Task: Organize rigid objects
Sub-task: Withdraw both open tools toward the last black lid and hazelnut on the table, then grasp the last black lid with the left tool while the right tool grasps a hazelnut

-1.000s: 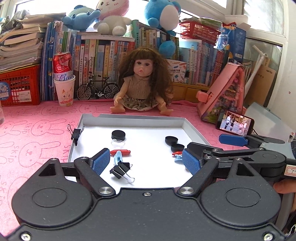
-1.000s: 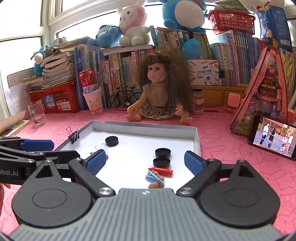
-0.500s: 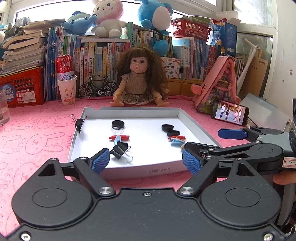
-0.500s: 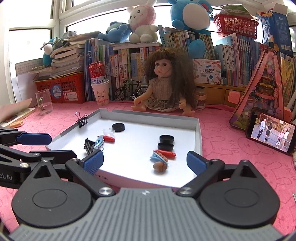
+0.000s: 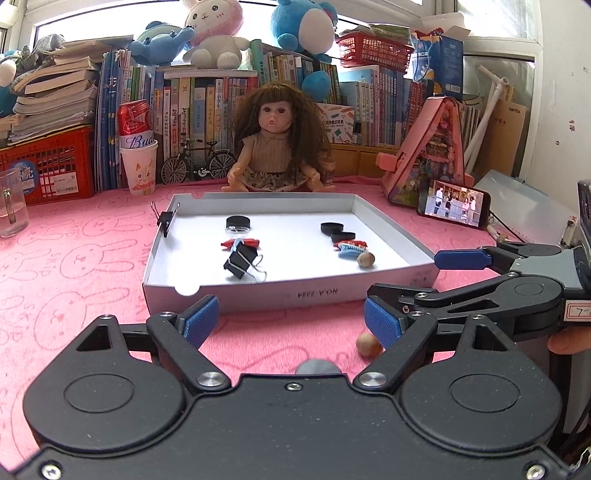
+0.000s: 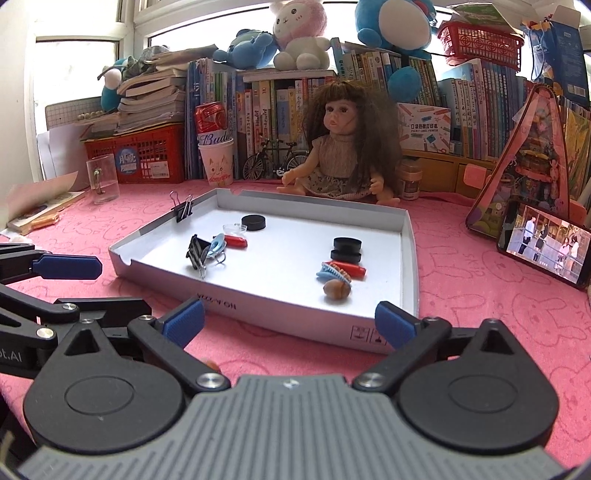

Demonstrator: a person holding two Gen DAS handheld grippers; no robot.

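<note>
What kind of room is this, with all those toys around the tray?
Probably a child's study corner at home, by a window. Rows of books line the back, plush toys sit on top of them, and a doll sits on the pink bunny-print cloth behind the white tray.

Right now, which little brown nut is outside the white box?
The small brown nut on the pink cloth beside the left tongs; the other nut lies inside the white box.

both tongs (image 5: pixel 291 325) drawn back off tray (image 5: pixel 295 291)
</note>
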